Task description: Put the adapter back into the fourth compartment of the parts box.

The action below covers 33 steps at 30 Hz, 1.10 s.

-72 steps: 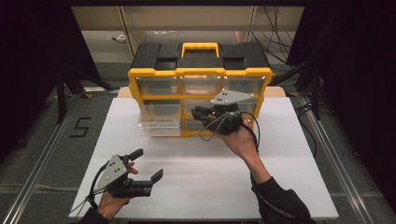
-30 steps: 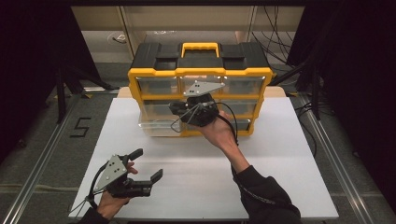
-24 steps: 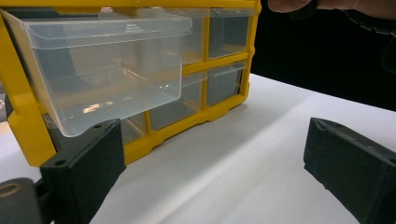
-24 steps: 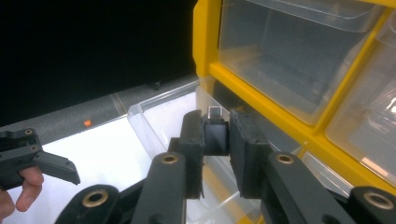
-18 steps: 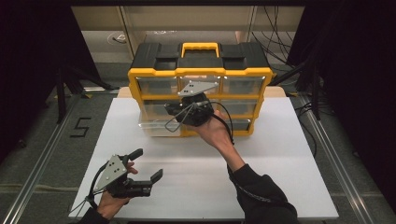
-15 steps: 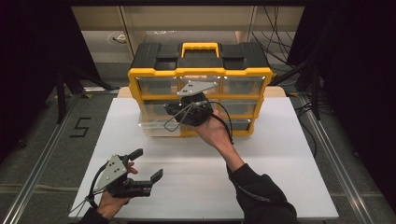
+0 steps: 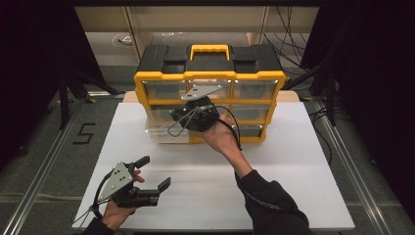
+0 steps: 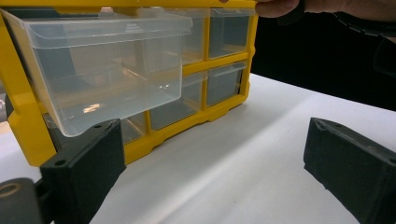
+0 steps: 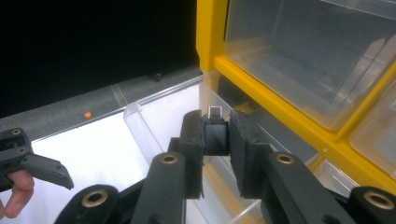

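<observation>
Over open drawer, right gripper farther left

small black clip betw. jaws, perhaps, mostly hidden

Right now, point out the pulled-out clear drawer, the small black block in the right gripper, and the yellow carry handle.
clear drawer (image 8: 107, 70): left gripper view, front wall.
small black block (image 9: 215, 135): right gripper view, face between the pads.
yellow carry handle (image 7: 209, 48): high view, top bar.

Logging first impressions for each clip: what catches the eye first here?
The yellow and black drawer cabinet at the table's far edge stands out, its lower left clear drawer pulled out. The right claw is over that drawer, shut on a small black block. The left claw rests open near the front edge.
</observation>
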Each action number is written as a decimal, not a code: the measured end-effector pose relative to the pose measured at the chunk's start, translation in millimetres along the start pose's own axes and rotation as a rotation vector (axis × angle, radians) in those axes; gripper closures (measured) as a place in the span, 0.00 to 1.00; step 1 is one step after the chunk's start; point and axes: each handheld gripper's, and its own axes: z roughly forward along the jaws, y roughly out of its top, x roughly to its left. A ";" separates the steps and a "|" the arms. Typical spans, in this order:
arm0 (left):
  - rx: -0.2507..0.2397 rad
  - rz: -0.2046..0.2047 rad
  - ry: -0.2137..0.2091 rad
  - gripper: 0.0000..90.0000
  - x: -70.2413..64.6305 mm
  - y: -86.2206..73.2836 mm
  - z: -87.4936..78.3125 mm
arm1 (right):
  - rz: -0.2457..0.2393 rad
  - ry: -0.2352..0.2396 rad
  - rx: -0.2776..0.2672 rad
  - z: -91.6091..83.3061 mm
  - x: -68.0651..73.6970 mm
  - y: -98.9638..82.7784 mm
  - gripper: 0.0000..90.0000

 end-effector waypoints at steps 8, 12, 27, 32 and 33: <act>0.000 0.000 0.000 0.05 0.1 0.0 -0.1 | 0.003 0.005 0.023 6.9 -0.5 0.5 0.82; 0.000 0.000 0.000 0.05 0.3 0.0 -0.2 | 0.012 0.011 0.014 7.3 0.0 1.1 0.69; 0.005 0.001 -0.002 0.05 0.1 -0.3 0.4 | 0.010 -0.005 -0.012 -9.5 -1.0 -2.3 0.51; 0.005 0.001 -0.001 0.05 0.1 -0.4 0.7 | -0.014 -0.019 -0.034 -22.3 2.8 -6.9 0.45; 0.005 0.001 -0.001 0.05 0.1 -0.4 0.8 | -0.016 -0.022 -0.040 -24.4 3.9 -8.0 0.43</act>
